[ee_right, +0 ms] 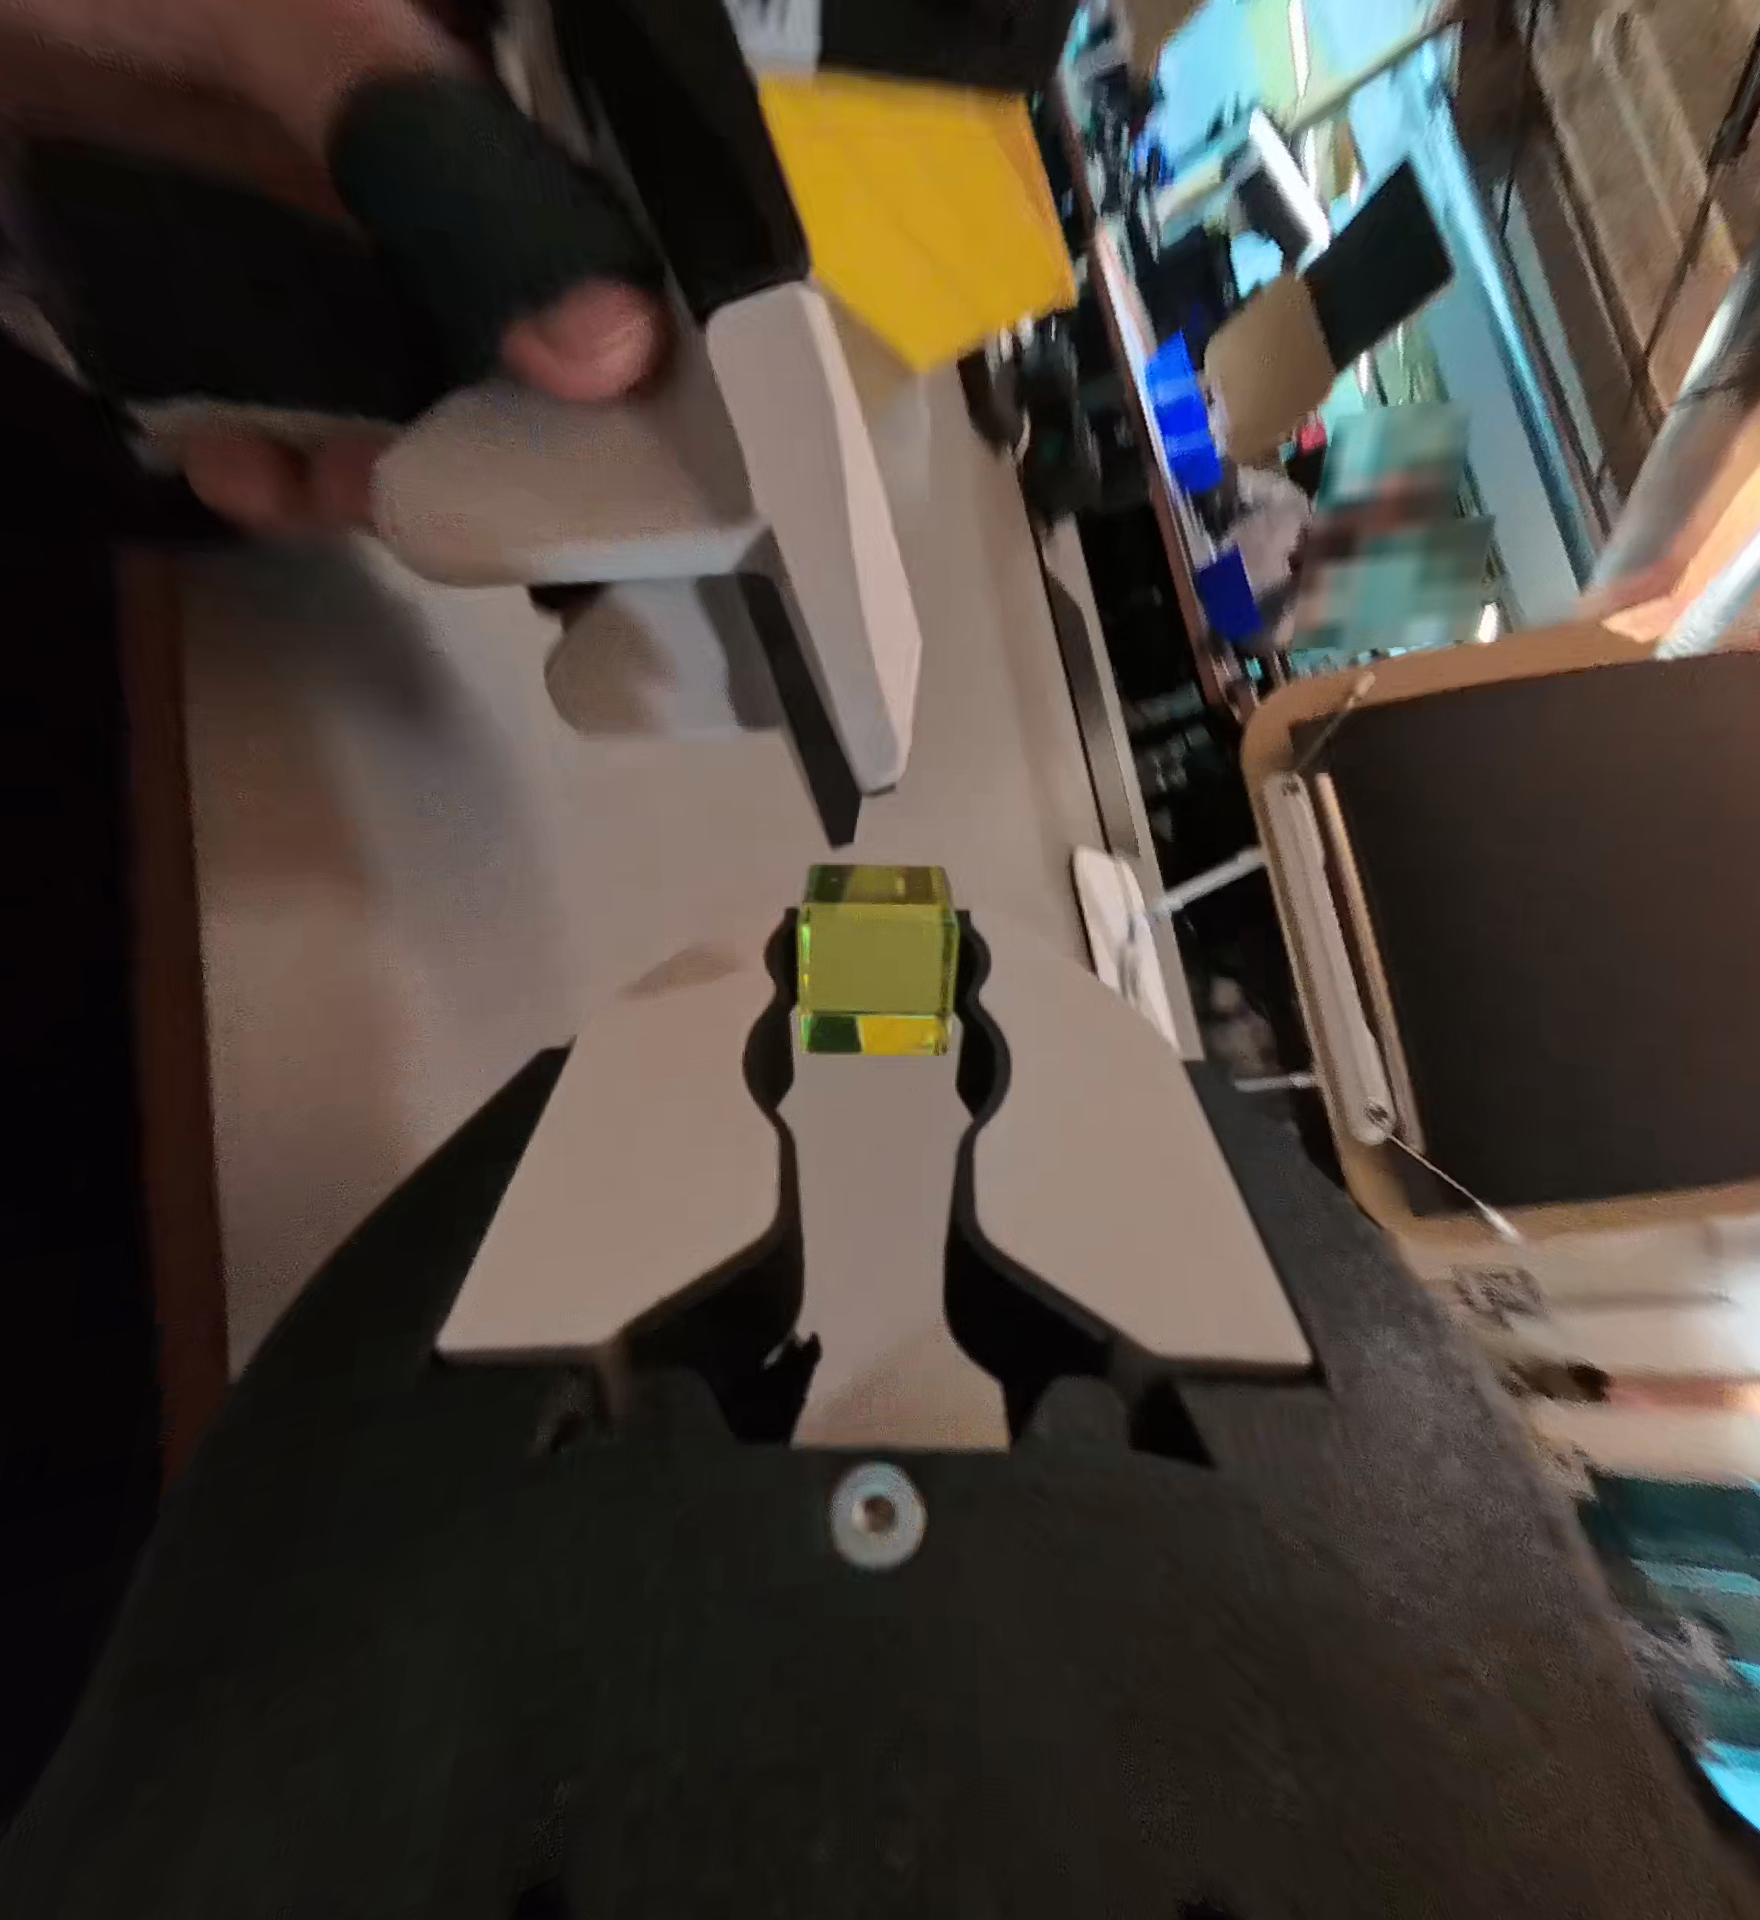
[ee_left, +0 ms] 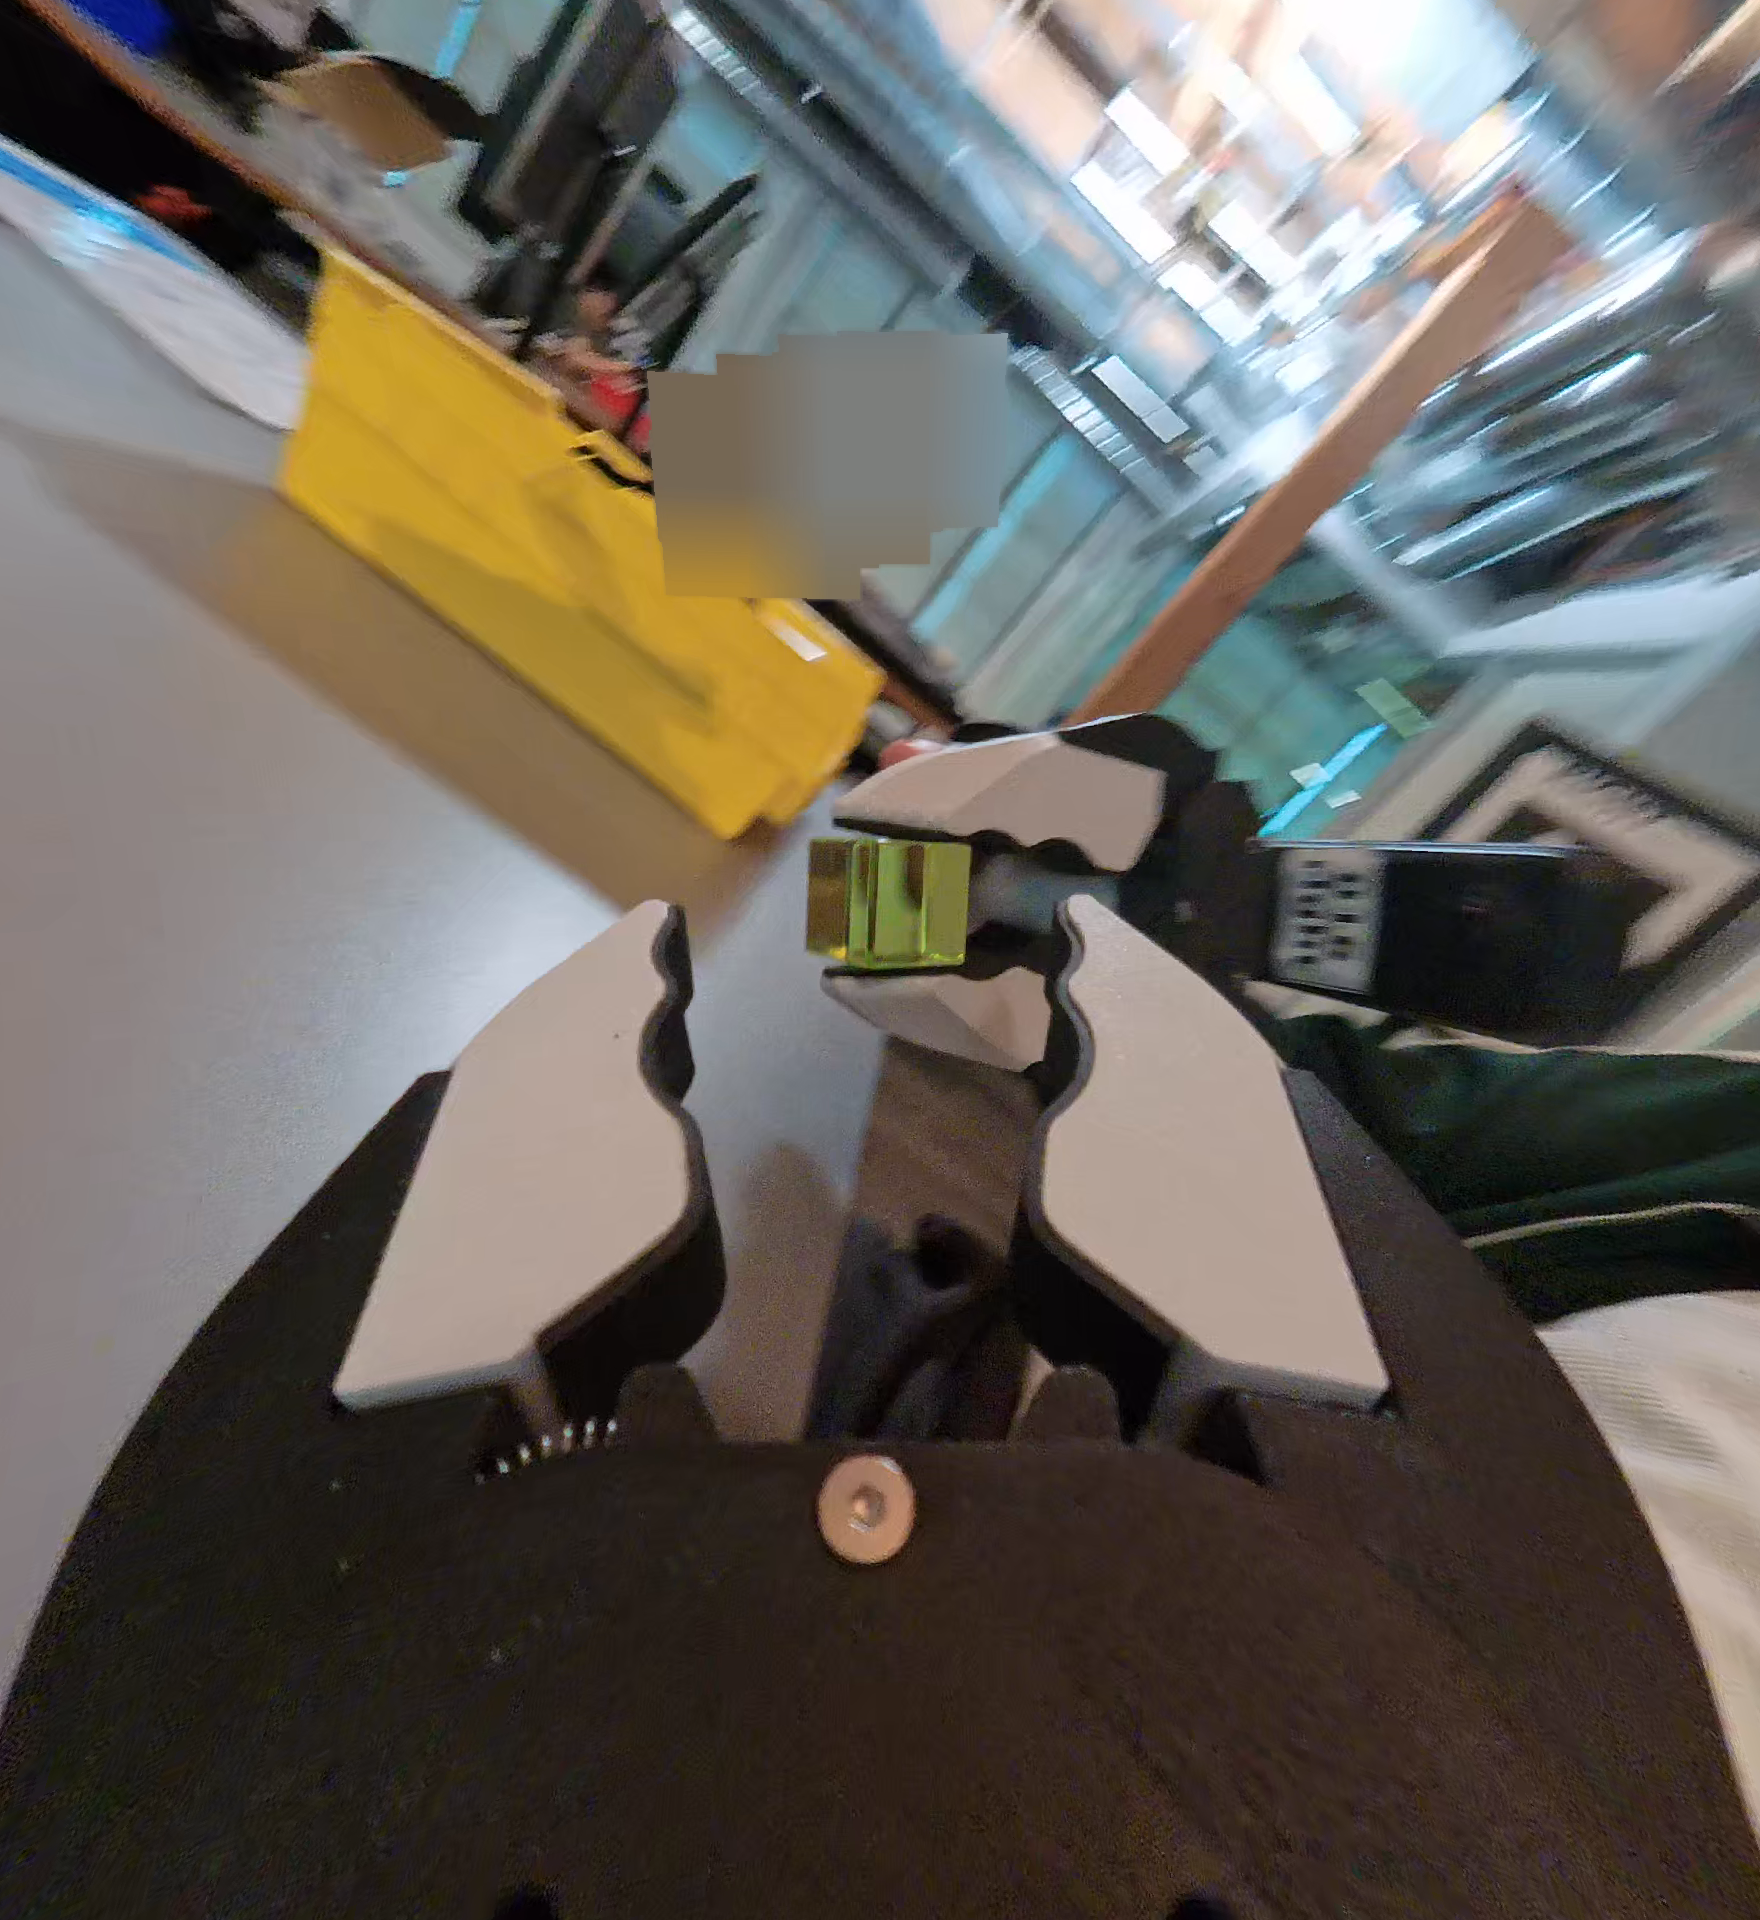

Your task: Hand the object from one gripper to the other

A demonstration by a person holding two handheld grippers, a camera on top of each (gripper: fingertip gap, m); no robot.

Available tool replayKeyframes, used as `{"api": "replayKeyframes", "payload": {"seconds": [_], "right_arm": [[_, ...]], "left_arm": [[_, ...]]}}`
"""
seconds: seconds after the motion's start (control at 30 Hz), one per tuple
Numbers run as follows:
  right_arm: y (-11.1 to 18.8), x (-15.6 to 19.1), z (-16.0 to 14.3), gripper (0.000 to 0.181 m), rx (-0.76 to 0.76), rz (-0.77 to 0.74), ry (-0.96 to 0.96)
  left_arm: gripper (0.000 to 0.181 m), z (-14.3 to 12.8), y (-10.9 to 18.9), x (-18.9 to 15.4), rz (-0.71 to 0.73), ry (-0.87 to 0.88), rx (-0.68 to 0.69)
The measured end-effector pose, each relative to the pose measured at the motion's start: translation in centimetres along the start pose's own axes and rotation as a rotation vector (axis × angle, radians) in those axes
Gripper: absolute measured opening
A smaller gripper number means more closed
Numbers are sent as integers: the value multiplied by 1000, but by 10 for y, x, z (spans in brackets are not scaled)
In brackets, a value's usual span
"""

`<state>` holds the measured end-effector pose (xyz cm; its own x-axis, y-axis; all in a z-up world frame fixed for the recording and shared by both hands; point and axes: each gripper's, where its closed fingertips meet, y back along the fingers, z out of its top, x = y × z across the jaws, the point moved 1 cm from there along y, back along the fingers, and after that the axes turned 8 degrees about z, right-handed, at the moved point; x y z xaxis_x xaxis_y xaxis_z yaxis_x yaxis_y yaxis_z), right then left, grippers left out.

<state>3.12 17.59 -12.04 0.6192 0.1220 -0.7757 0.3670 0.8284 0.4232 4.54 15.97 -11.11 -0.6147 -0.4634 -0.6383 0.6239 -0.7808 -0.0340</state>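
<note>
Right tongs (ee_right: pixel 877 971) clamped on green cube (ee_right: pixel 877 961); left tongs (ee_left: pixel 871 961) wide apart, empty, just short of cube. Handover not done: you've yet to close left, release right.

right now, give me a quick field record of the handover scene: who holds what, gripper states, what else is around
object: small clear yellow-green cube
holder: right gripper, fingertips clamped on the cube's two sides
left gripper: open, empty, fingers pointing at the cube, not touching it
cube position: in the air above the table
handover stage: cube not yet passed to the left gripper
background: yellow bin on the table; shelving behind, blurred
person: fingers on the left gripper's handle
</note>
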Motion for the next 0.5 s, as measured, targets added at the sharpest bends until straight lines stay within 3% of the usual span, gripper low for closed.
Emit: {"api": "replayKeyframes", "payload": {"seconds": [0.13,0.33,0.5], "right_arm": [[-5,8,-2,29,170,-39,90],[-4,14,4,29,265,-76,113],[-3,17,11,29,269,-80,108]], "left_arm": [[61,-9,-1,8,179,-212,95],[56,-23,-9,-1,249,-420,174],[39,-25,-8,-3,250,-440,181]]}}
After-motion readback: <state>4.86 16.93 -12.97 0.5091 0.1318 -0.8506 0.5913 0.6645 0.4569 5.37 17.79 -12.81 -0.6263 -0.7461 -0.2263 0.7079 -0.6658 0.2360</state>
